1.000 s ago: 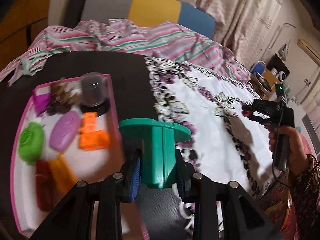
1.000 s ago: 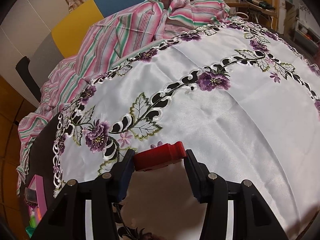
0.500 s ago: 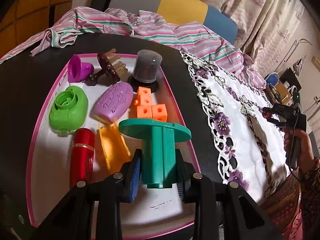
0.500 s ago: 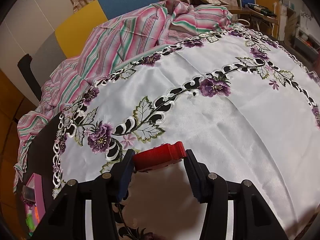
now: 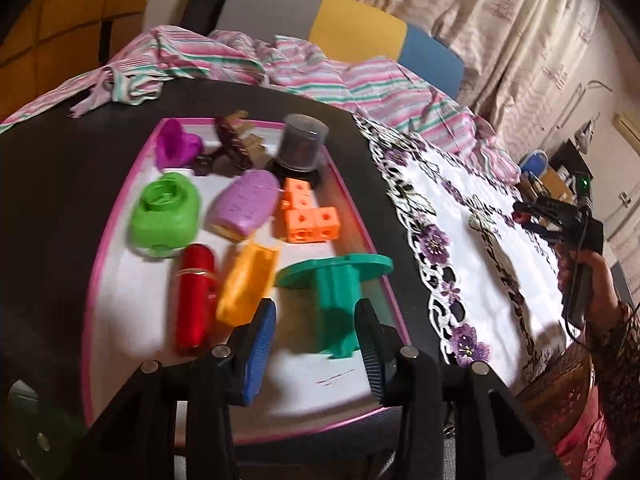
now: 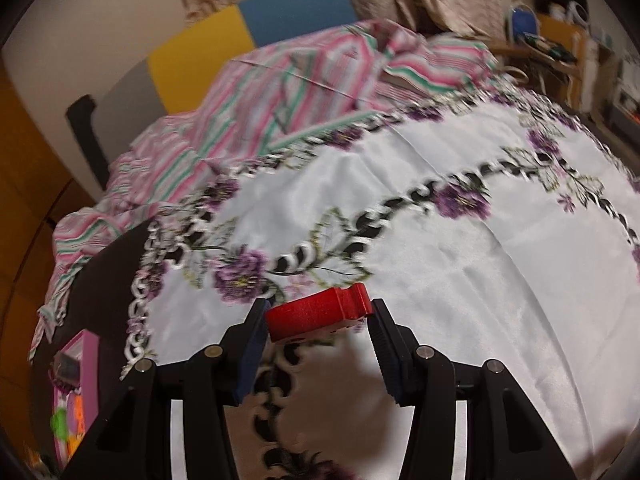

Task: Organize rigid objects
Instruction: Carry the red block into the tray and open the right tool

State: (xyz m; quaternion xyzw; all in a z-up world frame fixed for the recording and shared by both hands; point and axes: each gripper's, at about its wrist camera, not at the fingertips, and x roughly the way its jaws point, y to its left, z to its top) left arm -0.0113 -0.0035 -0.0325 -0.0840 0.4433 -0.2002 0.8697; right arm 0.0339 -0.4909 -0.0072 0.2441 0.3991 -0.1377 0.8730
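Left gripper: its jaws have just been opening and are now standing clear of the teal plastic T-shaped piece with a flat oval cap. The piece is sitting between them with a gap on both sides, so nothing is being gripped.
Teal piece: it is resting stem-down on the white floor of the pink-rimmed tray, near the right rim, just beside the orange-yellow plastic block.
Tray contents: the red metallic cylinder, green rounded plastic case, lilac oval plastic case and orange cube cluster are lying close together.
Right gripper: it is clamping a red moulded plastic block with a stepped end lengthwise between its pads, over the white embroidered cloth with purple flowers.
Handling, red block: it is looking stiff, light and slightly grainy, so likely not prone to slipping. The flat end faces are probably the best hold.
Handling, teal piece: it is looking rigid, light and top-heavy under its cap. The judgement is that the square stem is giving the surest purchase, and a nudge on the cap could tip it.
Free space: the tray's near white floor is looking open enough for the red block.
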